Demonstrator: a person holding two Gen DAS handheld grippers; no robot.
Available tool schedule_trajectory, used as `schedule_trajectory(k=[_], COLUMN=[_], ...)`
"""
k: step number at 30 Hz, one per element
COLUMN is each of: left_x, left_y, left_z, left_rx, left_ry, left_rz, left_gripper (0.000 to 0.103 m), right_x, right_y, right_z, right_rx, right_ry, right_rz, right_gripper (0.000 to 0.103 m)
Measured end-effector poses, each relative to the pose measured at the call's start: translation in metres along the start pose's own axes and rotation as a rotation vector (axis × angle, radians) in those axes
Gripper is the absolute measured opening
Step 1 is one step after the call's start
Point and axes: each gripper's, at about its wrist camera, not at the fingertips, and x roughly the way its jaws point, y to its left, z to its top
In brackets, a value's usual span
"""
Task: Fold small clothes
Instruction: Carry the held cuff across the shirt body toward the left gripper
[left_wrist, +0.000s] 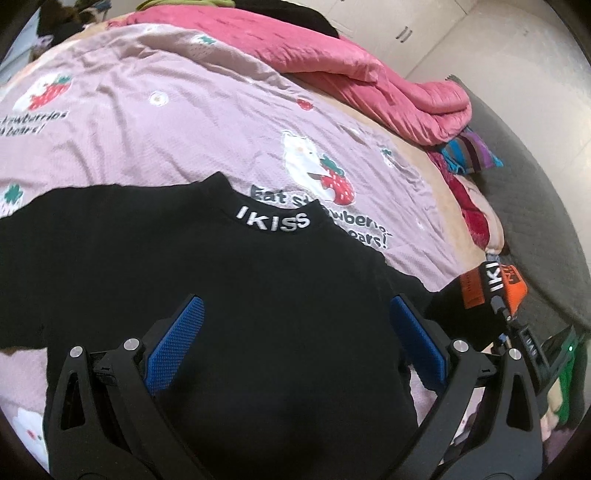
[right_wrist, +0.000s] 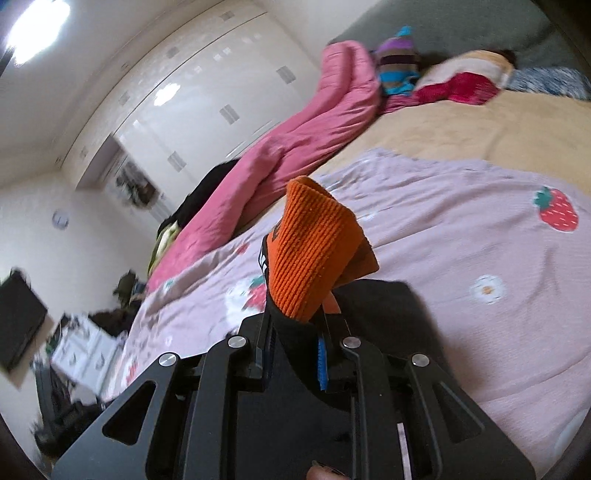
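The black sweater (left_wrist: 229, 295) lay flat on the pink bedspread (left_wrist: 155, 122), its body between and beyond the fingers of the left gripper (left_wrist: 291, 339), which hovered spread wide and empty; the right gripper (right_wrist: 295, 354) was clamped on the orange sleeve cuff (right_wrist: 314, 254), which stuck up past its fingertips. Folding the sleeve well probably meant carrying the cuff across the chest, keeping it taut; the right gripper was rolled sideways, the left aimed toward the collar.

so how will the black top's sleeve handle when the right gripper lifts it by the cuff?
Probably floppy: the black top lies flat on the bedspread. The ribbed orange cuff looks grippy in the right gripper, so slipping seems unlikely. Likely light.
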Motion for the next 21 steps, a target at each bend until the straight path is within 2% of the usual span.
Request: schedule_trajectory(k=[5, 12, 21], left_x=[-0.006, -0.012, 0.010], left_y=[0.017, 0.043, 0.051], left_z=[0.001, 0.002, -0.012], left_rx=[-0.026, -0.099, -0.145], left_ry=[0.008, 0.002, 0.071], left_rz=[-0.010, -0.091, -0.177], left_gripper=[0.094, 0.094, 0.094], right_x=[0.014, 0.034, 0.057], right_y=[0.032, 0.074, 0.099], right_z=[-0.019, -0.056, -0.095], right_rx=[-0.089, -0.222, -0.315], right_ry=[0.059, 0.152, 0.251], right_rz=[0.034, 0.065, 0.076], right_gripper=[0.017, 0.017, 0.019])
